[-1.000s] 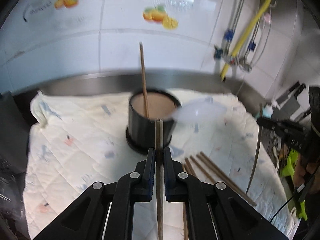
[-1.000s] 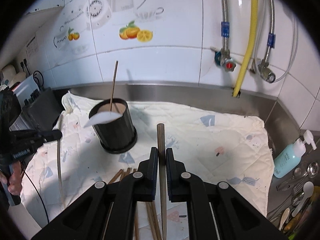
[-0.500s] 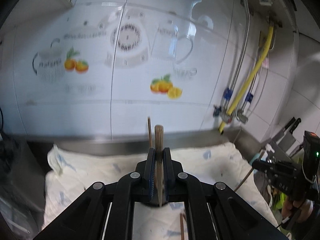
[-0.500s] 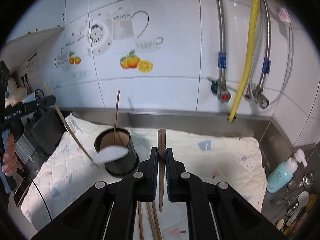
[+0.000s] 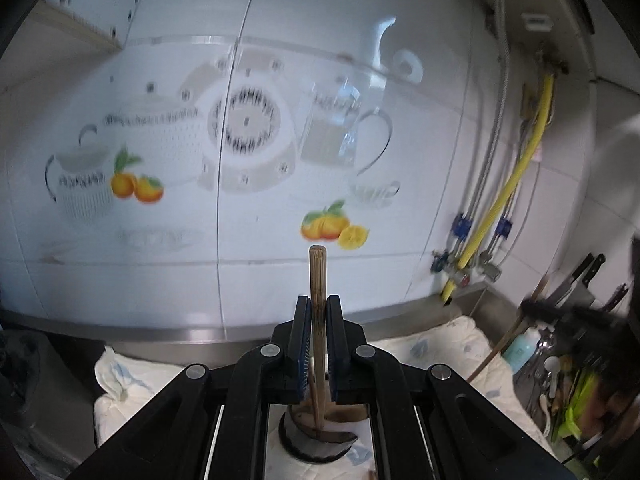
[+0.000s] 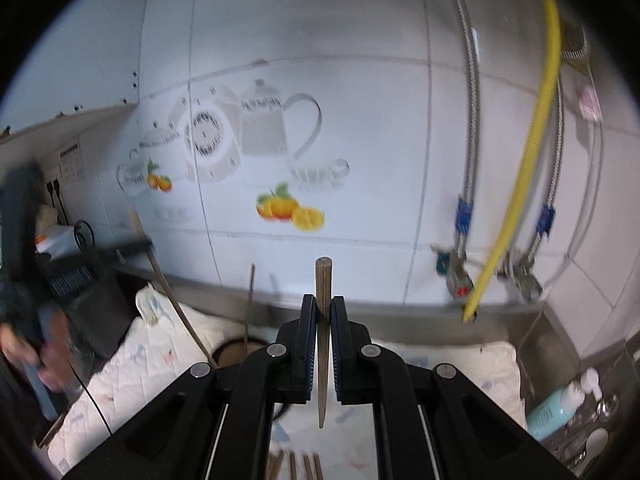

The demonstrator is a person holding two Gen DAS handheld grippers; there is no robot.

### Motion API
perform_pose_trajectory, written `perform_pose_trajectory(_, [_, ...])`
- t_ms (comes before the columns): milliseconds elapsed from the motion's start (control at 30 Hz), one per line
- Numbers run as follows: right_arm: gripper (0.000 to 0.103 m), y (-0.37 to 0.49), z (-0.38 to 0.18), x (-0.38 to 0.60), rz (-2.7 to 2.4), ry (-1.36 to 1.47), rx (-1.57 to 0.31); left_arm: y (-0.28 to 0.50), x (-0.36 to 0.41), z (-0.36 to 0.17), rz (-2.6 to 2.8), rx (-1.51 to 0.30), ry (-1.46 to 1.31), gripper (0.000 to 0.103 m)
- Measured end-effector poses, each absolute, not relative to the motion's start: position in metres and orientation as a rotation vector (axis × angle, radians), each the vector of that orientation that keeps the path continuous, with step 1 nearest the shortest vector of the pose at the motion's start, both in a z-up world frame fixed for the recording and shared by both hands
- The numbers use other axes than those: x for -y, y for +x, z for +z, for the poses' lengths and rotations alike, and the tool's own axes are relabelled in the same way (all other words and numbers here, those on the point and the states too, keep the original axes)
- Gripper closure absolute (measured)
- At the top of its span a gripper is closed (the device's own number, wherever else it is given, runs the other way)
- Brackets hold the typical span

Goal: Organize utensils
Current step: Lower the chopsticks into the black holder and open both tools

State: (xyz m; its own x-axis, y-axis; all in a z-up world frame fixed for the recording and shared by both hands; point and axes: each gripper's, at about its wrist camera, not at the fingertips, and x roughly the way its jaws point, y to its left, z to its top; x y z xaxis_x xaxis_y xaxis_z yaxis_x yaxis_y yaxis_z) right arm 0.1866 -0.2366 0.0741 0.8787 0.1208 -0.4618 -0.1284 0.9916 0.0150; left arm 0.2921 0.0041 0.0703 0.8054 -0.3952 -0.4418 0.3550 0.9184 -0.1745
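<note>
right gripper (image 6: 323,312) clamped on one chopstick (image 6: 322,344), upright before the tiled wall (image 6: 360,120)
a black holder (image 6: 234,354) with a thin stick in it stands on the quilted cloth (image 6: 160,364) at lower left; more chopsticks (image 6: 296,466) lie below; a left gripper (image 6: 132,247) at the left edge carries another stick.

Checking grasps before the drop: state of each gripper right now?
Left gripper: closed on a chopstick, upright between its pads.
Right gripper: closed on another chopstick, also upright.

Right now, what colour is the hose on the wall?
Yellow hose; right wrist view shows it best.
</note>
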Motion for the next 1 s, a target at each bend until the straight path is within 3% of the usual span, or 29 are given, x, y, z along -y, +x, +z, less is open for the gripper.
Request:
perform_pose_trajectory(200, [0.094, 0.205, 0.093, 0.218, 0.176, -0.003, -0.421, 0.314, -0.005, 0.028, -0.379, -0.597, -0.072, 0.096])
perform_pose_trajectory(467, [0.094, 0.236, 0.074, 0.194, 0.232, 0.026, -0.468, 0.332, 0.003, -0.004, -0.378, -0.687, -0.05, 0.096])
perform_pose_trajectory(1000, [0.093, 0.263, 0.016, 0.196, 0.232, 0.058, -0.66, 0.337, 0.005, -0.007, -0.398, -0.733, -0.086, 0.093])
